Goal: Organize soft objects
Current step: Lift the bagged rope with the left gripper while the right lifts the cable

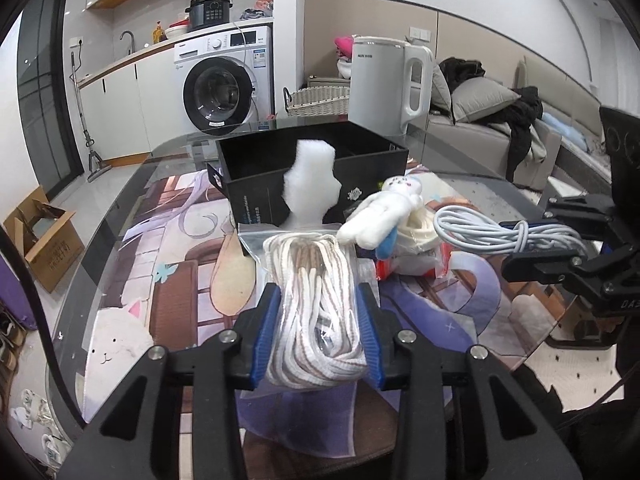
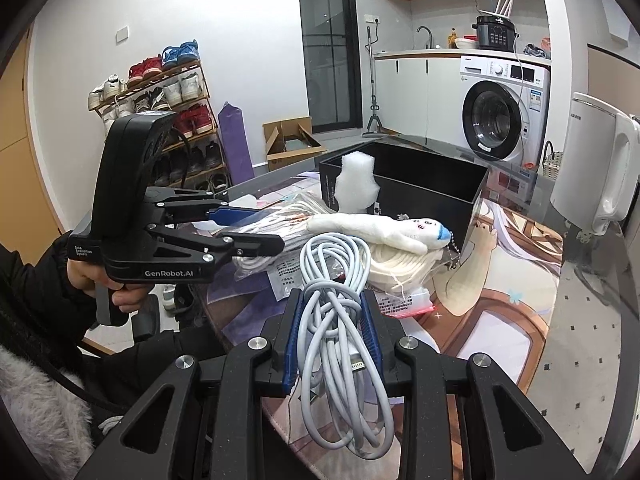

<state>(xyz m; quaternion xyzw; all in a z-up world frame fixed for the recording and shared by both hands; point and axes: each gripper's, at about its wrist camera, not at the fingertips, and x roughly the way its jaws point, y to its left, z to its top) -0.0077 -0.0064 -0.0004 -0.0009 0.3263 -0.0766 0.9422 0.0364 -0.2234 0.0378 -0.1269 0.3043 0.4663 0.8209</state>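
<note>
My left hand-held gripper (image 1: 318, 334) is clamped on a clear bag of white rope (image 1: 316, 308) above the bench (image 1: 132, 248); my right hand-held gripper (image 2: 331, 338) grips a coiled grey cable (image 2: 340, 320). A plush toy (image 1: 380, 216) lies just before the black box (image 1: 312, 168).

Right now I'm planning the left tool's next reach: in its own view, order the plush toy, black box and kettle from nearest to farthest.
1. Plush toy, just ahead, right of the left tool.
2. Black box, behind it, centre.
3. Kettle, far edge, right.
</note>
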